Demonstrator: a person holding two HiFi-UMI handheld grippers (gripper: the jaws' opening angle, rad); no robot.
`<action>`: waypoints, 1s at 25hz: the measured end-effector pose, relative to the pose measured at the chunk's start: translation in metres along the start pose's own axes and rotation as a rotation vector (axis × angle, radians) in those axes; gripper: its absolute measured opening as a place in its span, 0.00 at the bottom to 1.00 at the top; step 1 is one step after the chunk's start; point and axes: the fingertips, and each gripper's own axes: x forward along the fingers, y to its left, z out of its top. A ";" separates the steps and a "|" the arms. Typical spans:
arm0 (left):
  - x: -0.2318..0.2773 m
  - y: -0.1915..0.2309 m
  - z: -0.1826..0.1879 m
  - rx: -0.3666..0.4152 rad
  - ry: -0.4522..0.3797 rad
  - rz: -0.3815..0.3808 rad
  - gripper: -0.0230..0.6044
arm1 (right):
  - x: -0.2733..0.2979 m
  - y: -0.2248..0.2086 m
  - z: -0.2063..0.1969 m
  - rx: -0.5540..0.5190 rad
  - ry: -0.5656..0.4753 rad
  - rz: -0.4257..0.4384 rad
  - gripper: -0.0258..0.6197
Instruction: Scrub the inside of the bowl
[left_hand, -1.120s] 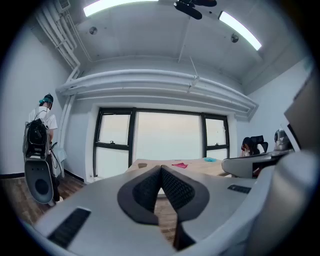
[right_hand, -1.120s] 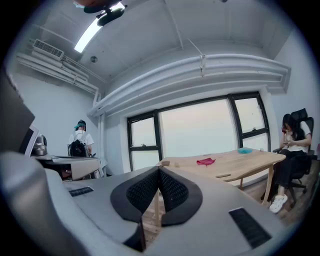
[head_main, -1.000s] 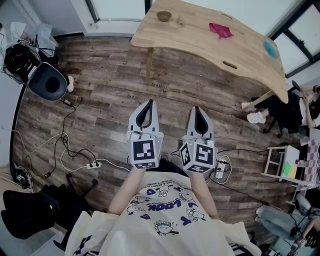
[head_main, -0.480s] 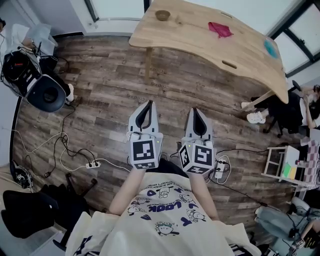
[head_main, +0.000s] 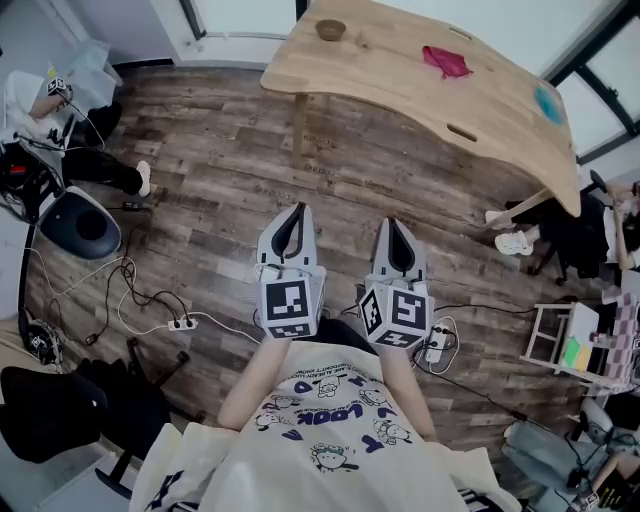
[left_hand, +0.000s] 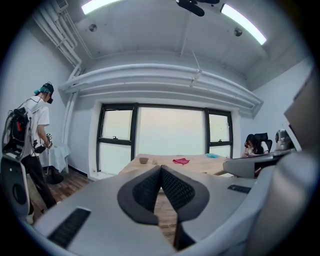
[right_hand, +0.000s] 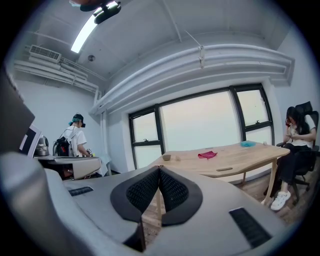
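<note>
- Standing well back from the wooden bench (head_main: 400, 85), the person has barely moved; scrubbing seems unstarted.
- Left gripper (head_main: 296, 208) and right gripper (head_main: 392, 222) hover over the floor, jaws together, empty.
- Bowl (head_main: 330, 30) sits near the bench's far-left corner.

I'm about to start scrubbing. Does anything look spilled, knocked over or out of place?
Nothing on the table looks upset: bowl upright, pink cloth crumpled apart from it. Only loose cables sprawl across the floor around the power strip.
</note>
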 end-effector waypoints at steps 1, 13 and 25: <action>0.000 0.002 0.000 0.001 0.001 0.005 0.08 | 0.002 0.001 -0.001 0.002 0.003 0.005 0.03; 0.055 0.027 -0.013 -0.026 0.052 0.011 0.08 | 0.057 -0.007 -0.012 0.004 0.041 -0.013 0.03; 0.167 0.093 0.020 -0.005 0.038 -0.020 0.08 | 0.185 0.002 0.010 0.000 0.037 -0.058 0.03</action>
